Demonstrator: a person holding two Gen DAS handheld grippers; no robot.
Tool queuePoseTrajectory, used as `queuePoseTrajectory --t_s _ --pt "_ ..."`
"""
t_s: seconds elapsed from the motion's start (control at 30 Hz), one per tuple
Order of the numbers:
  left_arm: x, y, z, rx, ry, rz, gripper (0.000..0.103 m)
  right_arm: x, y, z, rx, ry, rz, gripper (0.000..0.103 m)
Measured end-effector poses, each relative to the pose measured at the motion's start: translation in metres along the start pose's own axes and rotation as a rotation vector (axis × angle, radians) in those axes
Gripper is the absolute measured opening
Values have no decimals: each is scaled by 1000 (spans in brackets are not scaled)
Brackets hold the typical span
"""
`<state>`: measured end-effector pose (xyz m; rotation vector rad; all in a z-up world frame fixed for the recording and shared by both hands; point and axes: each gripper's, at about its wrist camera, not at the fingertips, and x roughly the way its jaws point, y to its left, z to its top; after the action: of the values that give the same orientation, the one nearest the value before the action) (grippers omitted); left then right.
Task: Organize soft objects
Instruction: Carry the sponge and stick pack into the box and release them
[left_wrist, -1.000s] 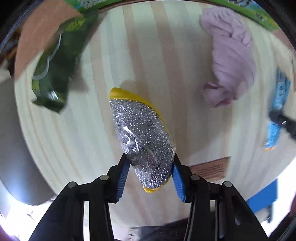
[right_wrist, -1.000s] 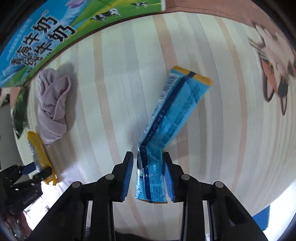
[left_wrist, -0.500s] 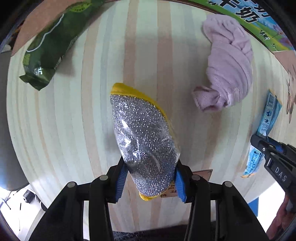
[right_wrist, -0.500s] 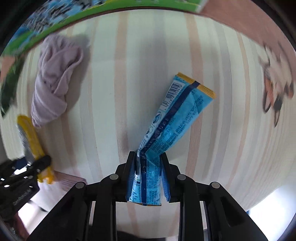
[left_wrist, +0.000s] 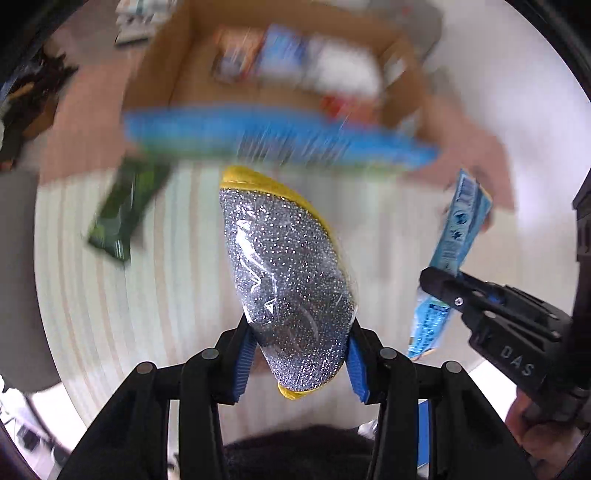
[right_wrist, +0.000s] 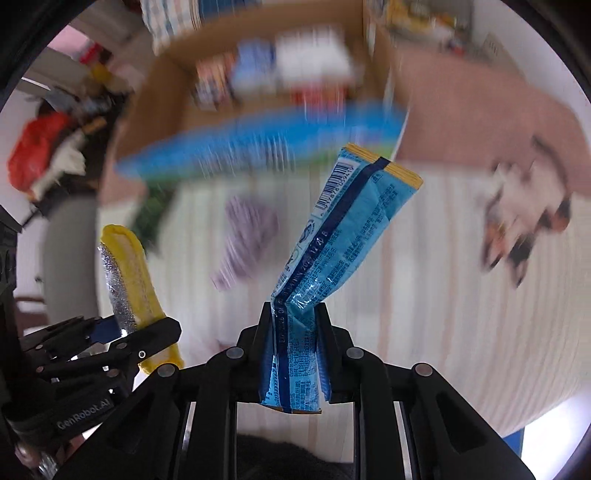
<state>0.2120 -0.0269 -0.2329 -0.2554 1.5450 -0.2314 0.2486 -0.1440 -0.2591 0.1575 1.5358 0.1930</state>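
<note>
**Left wrist view.** The left gripper (left_wrist: 297, 354) pinches a wrapped silver-and-yellow scouring sponge (left_wrist: 288, 280) by its lower end, blue pads pressed on both sides. A second ago the sponge lay against the striped tabletop (left_wrist: 110, 295); it now hangs clear of it, and the view has tipped up to take in a cardboard box (left_wrist: 177, 66) at 12 o'clock that was out of view before. The box is open at the top and holds several blurred packets, blue, white and red; what they are cannot be told. A green packet (left_wrist: 122, 214) lies on the table at 10 o'clock. At 3 o'clock the right gripper (left_wrist: 447, 284) carries a blue sachet (left_wrist: 461, 221).

**Right wrist view.** The right gripper (right_wrist: 295, 347), its jaws closing over the last moment, is pressed tight on the creased lower end of the blue sachet (right_wrist: 347, 229), which has come up off the table with it. A lilac cloth (right_wrist: 247, 236) stays on the striped tabletop (right_wrist: 461, 314) at 11 o'clock. At 8 o'clock the left gripper (right_wrist: 122, 332) holds the sponge (right_wrist: 129, 280). The cardboard box (right_wrist: 155, 103) fills the 12 o'clock region, with a blue-and-green printed flap (right_wrist: 258, 140) across its near edge.

**Reading.** Both items are lifted together; judging by the box ahead, the carry to it has begun, with cloth and green packet left to collect.
</note>
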Motion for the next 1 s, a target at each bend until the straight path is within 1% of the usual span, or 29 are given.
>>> queuePoseTrajectory --t_s 0.03,0.07,0.1,0.17,0.2,0.23,0.27,0.3,0.37,0.43,0.47,0.5,0.57,0.63,0.67,0.73,0.8,0.83,0.87,0.9,0.93,0.97,1.0 --pt "-13 9 25 7 -7 -17 40 -23 -3 15 -13 -31 -3 21" --pt "-22 5 41 5 -16 -28 40 -37 -2 27 -17 -57 -2 21" --pt "-28 0 61 2 -35 -26 40 -52 -1 46 -29 -89 -20 21" --pt "-31 -3 108 -8 -72 0 40 -71 -16 76 -46 -124 -64 21" --pt "-30 -9 135 -15 -75 6 40 -72 -17 93 -52 -132 -88 21" --pt "-26 -5 149 -24 -73 8 40 -71 -18 113 -55 -132 -105 21" --pt "-23 -5 171 -42 -70 10 40 -67 -20 133 -57 -123 -118 21" --pt "-17 0 184 -48 -63 11 40 -60 -29 151 -67 -119 -141 21" --pt "-4 11 210 -68 -46 21 40 -55 -27 179 -72 -106 -177 21" --pt "17 15 240 -88 -13 41 40 -36 -29 203 -75 -76 -211 21" --pt "28 16 248 -97 4 36 40 -24 -31 213 -77 -55 -225 21" --pt "50 26 253 -102 18 43 40 -12 -34 217 -79 -38 -239 21" --pt "73 30 262 -105 49 54 40 8 -38 226 -82 -7 -250 21" --pt "89 30 267 -123 88 45 40 29 -45 230 -84 1 -272 21" --pt "96 31 268 -126 105 53 40 36 -47 233 -87 2 -277 21" --pt "108 29 269 -130 128 45 40 46 -51 235 -75 13 -278 21" --pt "115 27 269 -131 146 37 43 55 -53 236 -82 18 -283 22" --pt "116 27 269 -129 141 37 43 59 -53 237 -89 22 -312 24" --pt "116 26 268 -132 147 26 43 62 -53 239 -100 29 -322 43" --pt "116 23 268 -114 147 27 50 61 -53 238 -99 31 -330 46" --pt "113 19 268 -87 145 30 57 59 -53 238 -91 27 -282 64" --pt "109 17 267 -73 136 42 71 57 -52 238 -86 25 -241 78" --pt "101 16 267 -64 106 58 82 55 -51 239 -81 24 -230 84"
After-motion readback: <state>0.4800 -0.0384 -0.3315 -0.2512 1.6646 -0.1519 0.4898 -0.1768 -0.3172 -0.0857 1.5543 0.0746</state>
